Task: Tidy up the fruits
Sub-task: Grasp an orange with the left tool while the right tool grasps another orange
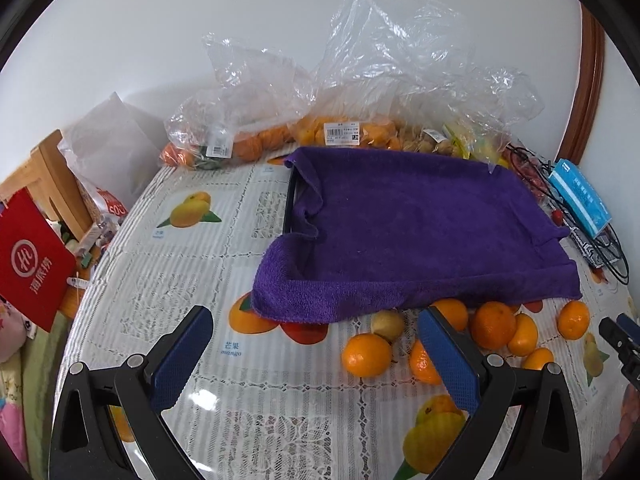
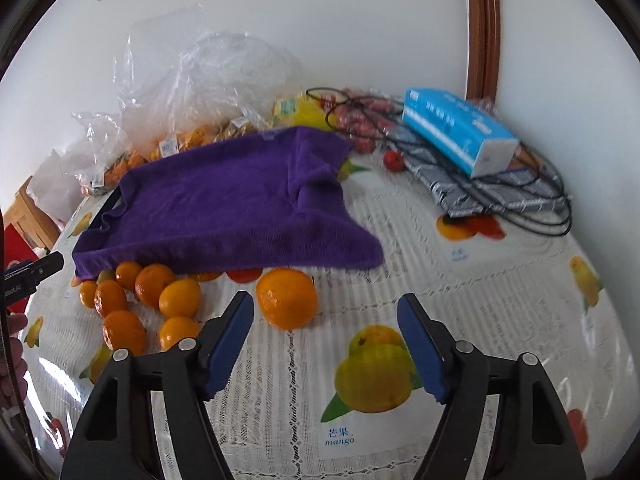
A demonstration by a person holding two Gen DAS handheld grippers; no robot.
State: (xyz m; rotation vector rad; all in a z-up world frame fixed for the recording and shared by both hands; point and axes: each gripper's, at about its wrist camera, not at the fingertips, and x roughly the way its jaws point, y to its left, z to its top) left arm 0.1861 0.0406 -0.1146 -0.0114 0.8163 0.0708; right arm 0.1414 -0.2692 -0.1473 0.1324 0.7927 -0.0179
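loose oranges (image 2: 286,298) are seen on the surface (image 2: 500,288) beside a purple towel (image 2: 224,208); both the left gripper (image 1: 316,344) and the right gripper (image 2: 326,334) are held released, nothing grasped.

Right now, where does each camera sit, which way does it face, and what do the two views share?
Left wrist: on the left gripper, looking down across the table at the purple towel; its open fingers show, nothing between them.
Right wrist: on the right gripper, facing the big orange and tissue box; open fingers show, nothing between them, and a hand at the left edge.
Shared: towel, loose oranges, plastic bags.
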